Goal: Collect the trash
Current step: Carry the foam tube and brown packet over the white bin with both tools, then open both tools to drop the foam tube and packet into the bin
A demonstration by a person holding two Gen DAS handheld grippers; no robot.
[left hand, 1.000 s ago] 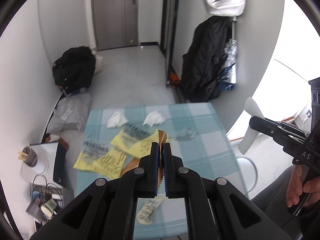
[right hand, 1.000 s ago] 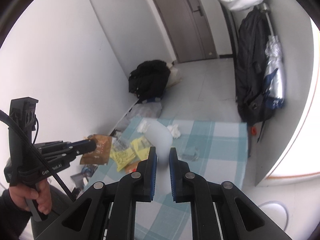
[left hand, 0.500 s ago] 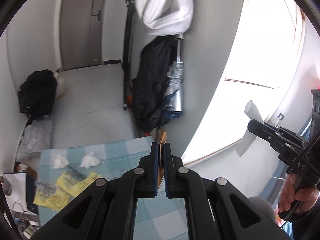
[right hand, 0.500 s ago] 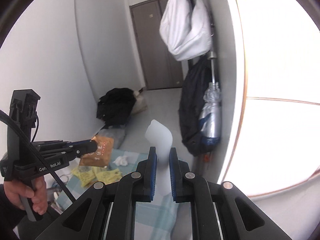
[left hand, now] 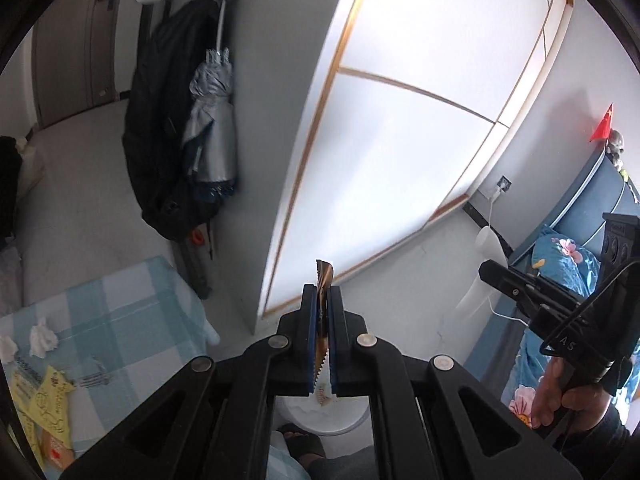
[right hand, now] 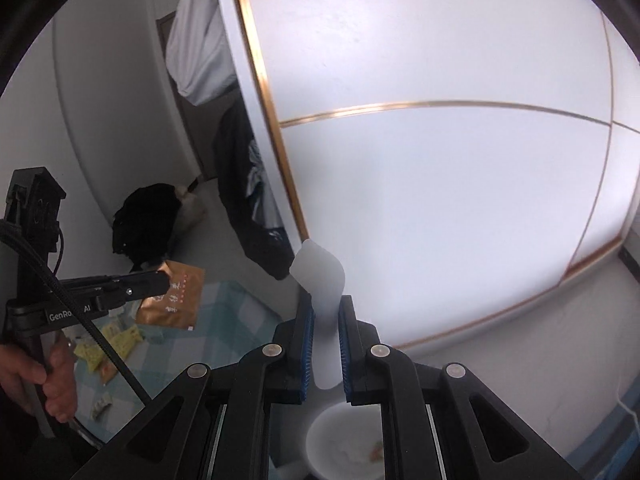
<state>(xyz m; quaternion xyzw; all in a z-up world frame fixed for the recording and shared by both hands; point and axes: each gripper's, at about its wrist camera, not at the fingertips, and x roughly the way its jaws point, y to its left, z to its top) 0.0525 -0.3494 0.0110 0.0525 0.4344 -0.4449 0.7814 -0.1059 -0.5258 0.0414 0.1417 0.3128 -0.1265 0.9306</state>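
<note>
My left gripper (left hand: 322, 308) is shut on a brown foil wrapper (left hand: 323, 276) that stands on edge between its pads. It hangs over a white bin (left hand: 344, 420) on the floor. In the right wrist view the same wrapper (right hand: 172, 296) shows flat in the left gripper (right hand: 160, 280). My right gripper (right hand: 325, 312) is shut on a flattened white paper cup (right hand: 320, 276), above the white bin (right hand: 344, 436), which holds some scraps. The right gripper (left hand: 492, 272) with the cup (left hand: 478, 280) also shows at the right of the left wrist view.
A table with a blue check cloth (left hand: 120, 320) lies to the left, with yellow wrappers (left hand: 44, 396) and tissues (left hand: 42, 338) on it. A white wardrobe (left hand: 400, 140) stands ahead. A black coat and an umbrella (left hand: 208, 136) hang beside it. Blue floral bedding (left hand: 560, 264) is at the right.
Both views have swung right, away from the table and toward the white wardrobe and the bin. Each gripper still holds its piece: the wrapper on the left, the cup on the right.
</note>
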